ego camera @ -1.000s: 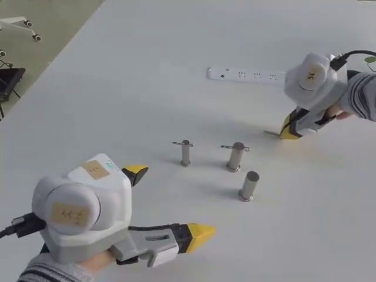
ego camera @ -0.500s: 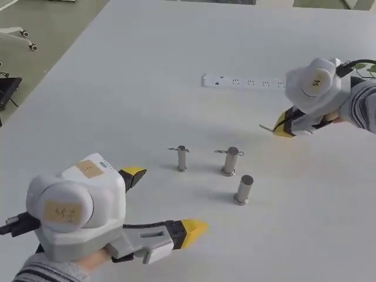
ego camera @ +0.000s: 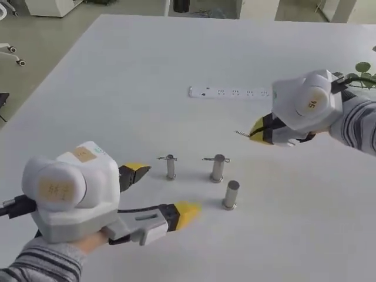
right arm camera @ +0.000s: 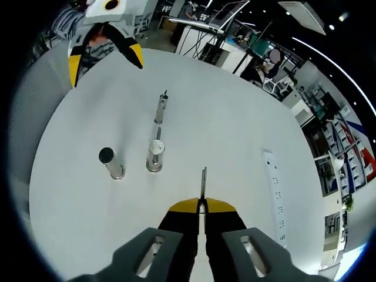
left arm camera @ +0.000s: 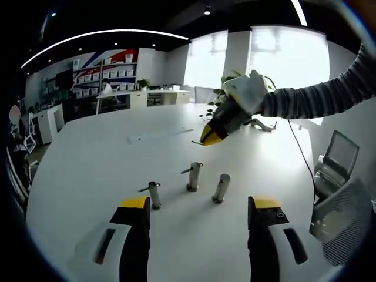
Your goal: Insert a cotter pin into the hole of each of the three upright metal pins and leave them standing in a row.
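Since the power strip (ego camera: 229, 92) lies flat and easy to spot on the white table (ego camera: 117, 70), landmark: that strip, so everything below is placed off it.
Right gripper (ego camera: 255, 130): jaws clenched on a loose cotter pin (ego camera: 242, 134), which pokes straight out past the yellow tips. It's on the person's side of the strip, near the strip's right-hand end.
Height of that gripper: looks lifted off the table, I think, but the head view doesn't make it easy to call.
Left gripper (ego camera: 163, 191): jaws spread wide with nothing between them. It's well apart from the strip, on the far side of the metal pins from it.
First pin (ego camera: 171, 167): upright, well apart from the strip on the person's side.
Second pin (ego camera: 218, 168): upright too, about as far from the strip as the first, so the two line up roughly parallel to it.
Fitted cotters (ego camera: 208, 159): one sits crosswise through the top of each of those two pins.
Bare pin (ego camera: 231, 195): upright with a plain top, just beside the second pin but farther from the strip, so it's out of line with the pair.
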The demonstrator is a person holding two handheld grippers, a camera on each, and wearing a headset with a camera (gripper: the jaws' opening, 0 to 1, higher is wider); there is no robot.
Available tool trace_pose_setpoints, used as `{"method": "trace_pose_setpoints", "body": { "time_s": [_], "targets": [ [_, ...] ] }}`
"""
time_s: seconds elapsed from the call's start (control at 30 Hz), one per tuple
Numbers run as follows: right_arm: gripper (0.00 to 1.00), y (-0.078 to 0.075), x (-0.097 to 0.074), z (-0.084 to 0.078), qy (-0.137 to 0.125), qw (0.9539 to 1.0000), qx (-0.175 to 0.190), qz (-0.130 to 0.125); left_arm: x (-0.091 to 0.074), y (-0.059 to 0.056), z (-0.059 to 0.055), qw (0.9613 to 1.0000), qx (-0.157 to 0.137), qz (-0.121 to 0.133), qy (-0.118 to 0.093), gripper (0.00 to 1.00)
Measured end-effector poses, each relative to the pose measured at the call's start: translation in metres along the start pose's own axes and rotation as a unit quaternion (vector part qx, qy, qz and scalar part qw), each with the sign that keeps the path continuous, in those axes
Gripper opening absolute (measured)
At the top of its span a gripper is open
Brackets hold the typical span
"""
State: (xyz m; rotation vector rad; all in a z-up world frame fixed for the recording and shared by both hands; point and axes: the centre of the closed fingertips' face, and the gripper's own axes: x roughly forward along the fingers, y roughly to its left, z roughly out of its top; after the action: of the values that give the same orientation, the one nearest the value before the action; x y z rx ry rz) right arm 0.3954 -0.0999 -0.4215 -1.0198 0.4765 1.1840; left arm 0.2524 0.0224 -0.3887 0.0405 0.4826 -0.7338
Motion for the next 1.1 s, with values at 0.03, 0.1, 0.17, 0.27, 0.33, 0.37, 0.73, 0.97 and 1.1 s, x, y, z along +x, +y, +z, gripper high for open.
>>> {"method": "trace_pose_setpoints", "body": {
  "time_s": [0.03, 0.1, 0.17, 0.27, 0.33, 0.37, 0.73, 0.97, 1.1],
  "targets": [
    [0.00, 0.004, -0.003, 0.006, -0.005, 1.0000, -0.006, -0.005, 0.002, 0.000, 0.003, 1.0000, -0.006, -0.003, -0.003, 0.64],
    [0.00, 0.011, -0.007, 0.015, -0.012, 0.9998, -0.012, -0.005, 0.004, -0.001, 0.006, 0.9999, -0.013, -0.009, -0.005, 0.59],
    [0.00, 0.019, -0.012, 0.026, -0.024, 0.9995, -0.021, -0.009, 0.008, -0.001, 0.011, 0.9996, -0.021, -0.014, -0.009, 0.57],
    [0.00, 0.029, -0.017, 0.040, -0.034, 0.9986, -0.039, -0.010, 0.011, -0.003, 0.018, 0.9991, -0.035, -0.021, -0.012, 0.51],
    [0.00, 0.035, -0.019, 0.047, -0.041, 0.9980, -0.048, -0.008, 0.013, -0.003, 0.023, 0.9986, -0.044, -0.024, -0.015, 0.48],
    [0.00, 0.034, -0.020, 0.048, -0.047, 0.9975, -0.052, -0.008, 0.015, -0.003, 0.025, 0.9982, -0.053, -0.024, -0.013, 0.47],
    [0.00, 0.059, -0.029, 0.083, -0.080, 0.9920, -0.097, 0.001, 0.022, -0.004, 0.040, 0.9867, -0.153, -0.046, -0.029, 0.34],
    [0.00, 0.072, -0.033, 0.099, -0.098, 0.9884, -0.115, 0.010, 0.025, -0.010, 0.043, 0.9800, -0.186, -0.062, -0.032, 0.28],
    [0.00, 0.076, -0.032, 0.103, -0.102, 0.9873, -0.121, 0.011, 0.026, -0.014, 0.047, 0.9753, -0.204, -0.075, -0.039, 0.20]
  ]
}}
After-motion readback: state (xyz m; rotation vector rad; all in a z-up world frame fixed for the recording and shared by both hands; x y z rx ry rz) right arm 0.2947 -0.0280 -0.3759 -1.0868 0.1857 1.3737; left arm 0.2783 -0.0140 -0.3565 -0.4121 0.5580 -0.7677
